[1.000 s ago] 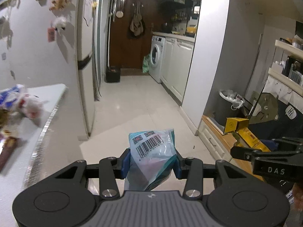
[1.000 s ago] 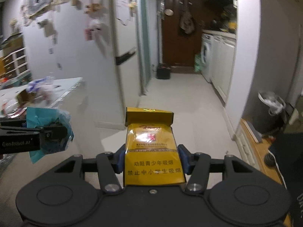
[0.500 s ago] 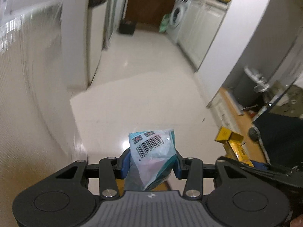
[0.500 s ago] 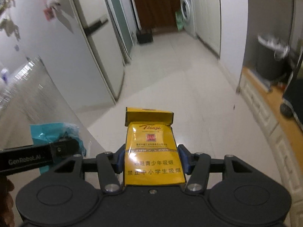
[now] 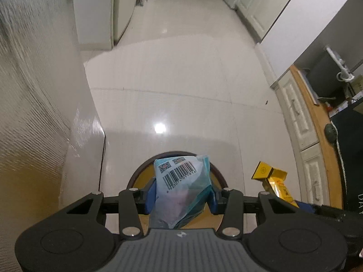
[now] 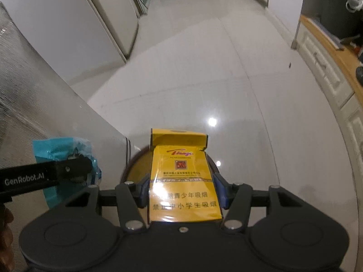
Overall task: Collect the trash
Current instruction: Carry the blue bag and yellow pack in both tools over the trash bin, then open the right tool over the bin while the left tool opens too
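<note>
Holding trash over the round bin (image 5: 221, 176), the left gripper (image 5: 182, 195) is clamped on a blue wrapper (image 5: 181, 181), and the right gripper (image 6: 181, 192) on a yellow cigarette pack (image 6: 183, 181). The bin sits right under both jaws. I think each should be centred first, then let go one at a time.

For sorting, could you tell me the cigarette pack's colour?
Yellow cigarette pack with red logo; right wrist view.

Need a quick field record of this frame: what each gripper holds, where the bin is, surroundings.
left gripper: shut on teal wrapper, barcode facing up
right gripper: shut on yellow cigarette pack, top flap open
bin: round, dark rim, yellowish inside, on the floor, below both items
contents of bin: cannot tell
floor: pale glossy tile
</note>
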